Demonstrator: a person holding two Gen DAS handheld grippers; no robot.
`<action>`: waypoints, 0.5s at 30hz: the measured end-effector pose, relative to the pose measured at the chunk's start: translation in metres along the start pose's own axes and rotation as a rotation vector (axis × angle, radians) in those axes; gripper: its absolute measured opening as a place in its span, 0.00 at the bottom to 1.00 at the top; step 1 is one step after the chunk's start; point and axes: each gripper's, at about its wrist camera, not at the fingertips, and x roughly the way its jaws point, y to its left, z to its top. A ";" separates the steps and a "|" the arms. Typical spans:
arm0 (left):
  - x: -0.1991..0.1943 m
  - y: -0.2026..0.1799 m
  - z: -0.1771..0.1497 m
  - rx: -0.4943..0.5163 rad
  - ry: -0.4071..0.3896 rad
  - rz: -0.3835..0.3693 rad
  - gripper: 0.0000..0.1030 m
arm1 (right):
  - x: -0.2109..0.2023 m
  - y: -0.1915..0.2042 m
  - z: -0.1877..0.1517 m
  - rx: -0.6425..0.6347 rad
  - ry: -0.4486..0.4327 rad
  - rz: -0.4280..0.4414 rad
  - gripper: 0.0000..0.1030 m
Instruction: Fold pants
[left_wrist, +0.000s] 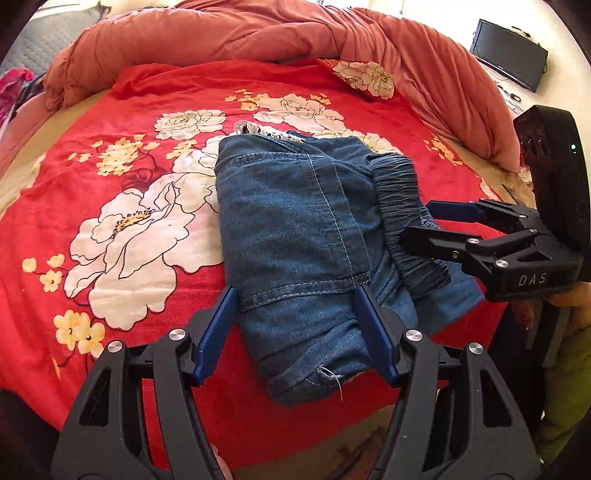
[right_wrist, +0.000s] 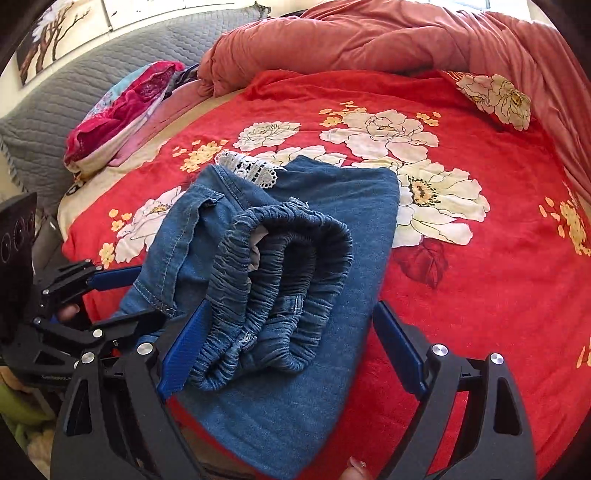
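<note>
The blue denim pants (left_wrist: 295, 236) lie folded in a thick bundle on the red floral bedspread (left_wrist: 147, 122). Their gathered elastic waistband (right_wrist: 280, 273) sits on top at the near right, and a white lace hem (right_wrist: 247, 166) pokes out at the far end. My left gripper (left_wrist: 295, 321) is open, its blue pads straddling the bundle's near end. My right gripper (right_wrist: 291, 347) is open around the waistband end; it also shows in the left wrist view (left_wrist: 417, 221), at the bundle's right side. The left gripper shows at the left of the right wrist view (right_wrist: 129, 291).
A rumpled salmon duvet (left_wrist: 258, 33) is heaped along the far and right sides of the bed. A pile of pink and red cloth (right_wrist: 118, 110) lies at the far left by a grey quilted headboard (right_wrist: 74, 88). A dark monitor (left_wrist: 509, 51) stands at the far right.
</note>
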 end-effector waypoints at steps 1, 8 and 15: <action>-0.006 0.004 0.002 -0.018 -0.007 -0.017 0.55 | -0.004 0.001 0.001 0.000 -0.006 0.011 0.84; -0.038 -0.003 0.020 0.002 -0.097 -0.053 0.47 | -0.048 0.005 0.053 0.003 -0.136 0.084 0.84; -0.012 -0.025 0.001 0.084 -0.013 -0.056 0.30 | 0.005 0.027 0.110 -0.140 0.012 0.107 0.40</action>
